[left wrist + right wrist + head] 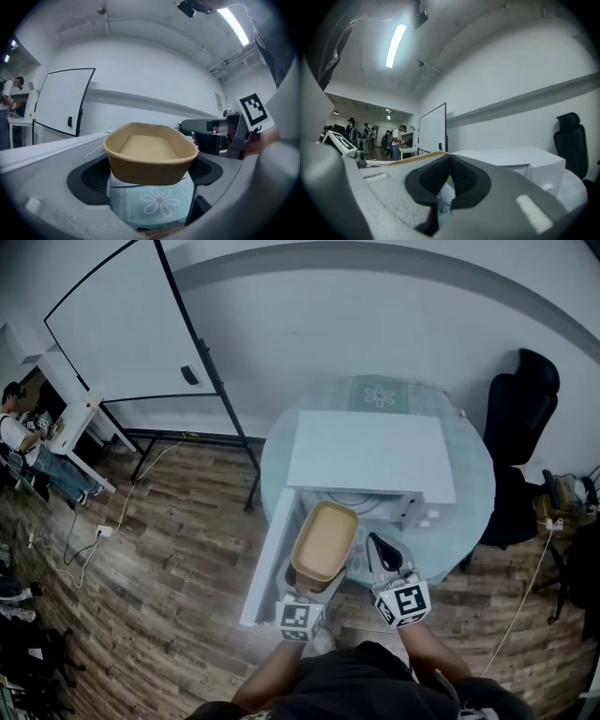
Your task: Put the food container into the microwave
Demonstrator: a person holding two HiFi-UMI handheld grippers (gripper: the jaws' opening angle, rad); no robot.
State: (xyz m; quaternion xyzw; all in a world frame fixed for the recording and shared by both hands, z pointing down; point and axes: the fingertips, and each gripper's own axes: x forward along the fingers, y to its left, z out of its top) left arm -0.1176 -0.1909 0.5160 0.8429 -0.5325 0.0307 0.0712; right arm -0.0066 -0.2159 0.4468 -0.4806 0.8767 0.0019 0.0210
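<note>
The food container (325,540), a tan oval tub with nothing visible in it, is held in the air by the left tool (315,585). In the left gripper view the tool's (150,179) jaws stand wide apart, with their dark pads against the lower sides of the container (150,150), which sits level between them. It hangs over the near edge of the round worktop (472,470), just in front of the microwave's (370,456) open mouth and not yet inside. The microwave door (270,554) is swung out on the left, beside the container. The right tool (378,542) is just to the right of the container. In the right gripper view its (450,161) jaws are closed together on nothing.
</note>
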